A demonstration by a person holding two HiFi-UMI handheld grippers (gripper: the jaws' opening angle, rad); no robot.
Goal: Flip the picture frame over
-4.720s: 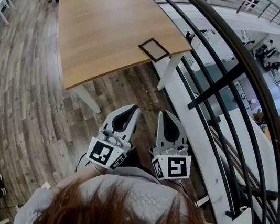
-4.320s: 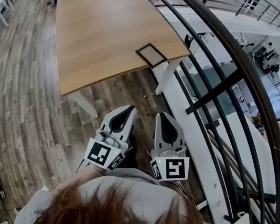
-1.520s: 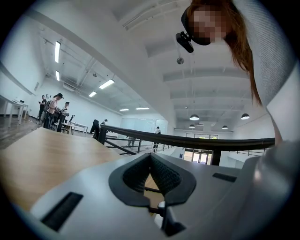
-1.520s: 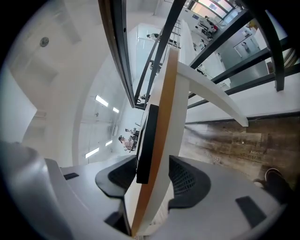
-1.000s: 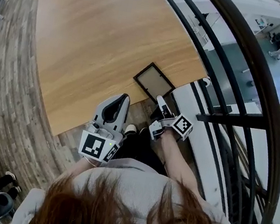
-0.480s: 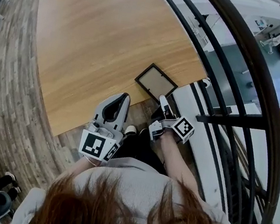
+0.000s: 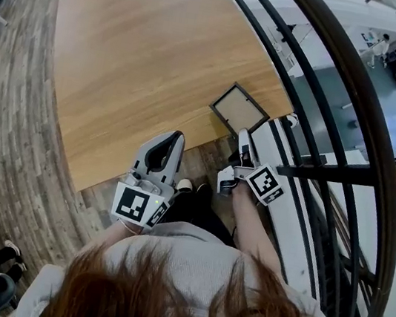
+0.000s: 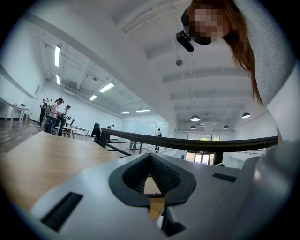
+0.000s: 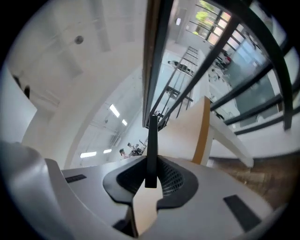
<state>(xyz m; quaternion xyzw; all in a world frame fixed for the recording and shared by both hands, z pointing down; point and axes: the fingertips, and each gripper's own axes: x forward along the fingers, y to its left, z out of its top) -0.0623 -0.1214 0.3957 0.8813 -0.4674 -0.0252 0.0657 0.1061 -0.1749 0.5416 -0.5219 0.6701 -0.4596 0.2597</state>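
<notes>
Picture frame (image 7: pixel 240 109), at worktop (image 7: pixel 125 51) near-right corner: near edge clamped edge-on in right gripper (image 7: pixel 244 135) jaws; left gripper (image 7: pixel 177 135) farther off, jaws together, empty.

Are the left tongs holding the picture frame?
No, the left tongs are closed together with nothing between them; the right tongs grip the picture frame.

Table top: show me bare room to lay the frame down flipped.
Almost the whole table is bare: everything left of the picture frame, out to the far and left edges. Only the right corner is tight, where the right hand-held gripper holds the frame close to the railing. The left hand-held gripper hovers by the near edge.
</notes>
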